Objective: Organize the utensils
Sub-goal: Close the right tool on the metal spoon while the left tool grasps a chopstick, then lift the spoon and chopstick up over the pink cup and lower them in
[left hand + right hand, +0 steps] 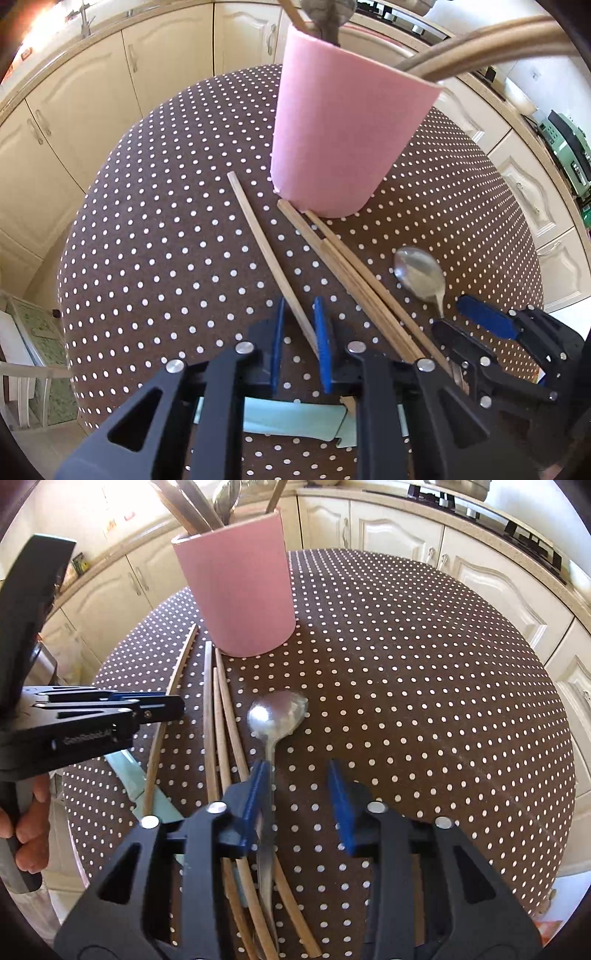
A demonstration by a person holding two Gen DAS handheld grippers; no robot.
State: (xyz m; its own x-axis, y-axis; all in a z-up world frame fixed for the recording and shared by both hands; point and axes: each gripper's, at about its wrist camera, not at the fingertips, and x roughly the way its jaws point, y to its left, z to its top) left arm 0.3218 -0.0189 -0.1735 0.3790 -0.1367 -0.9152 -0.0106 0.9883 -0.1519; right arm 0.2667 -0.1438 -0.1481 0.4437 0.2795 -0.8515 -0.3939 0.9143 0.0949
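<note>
Several utensils are already stood in the tall pink cup (240, 590); left on the dotted table are four wooden chopsticks, one (273, 258) bracketed by the narrowed left gripper (300, 332), and a metal spoon (275, 716), its handle inside the half-open right gripper (301, 794).

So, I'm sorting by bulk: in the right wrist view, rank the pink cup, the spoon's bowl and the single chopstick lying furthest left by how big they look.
1. Pink cup
2. Single chopstick, long but thin
3. Spoon's bowl
The fisheye's curve makes the last two unsure.
</note>
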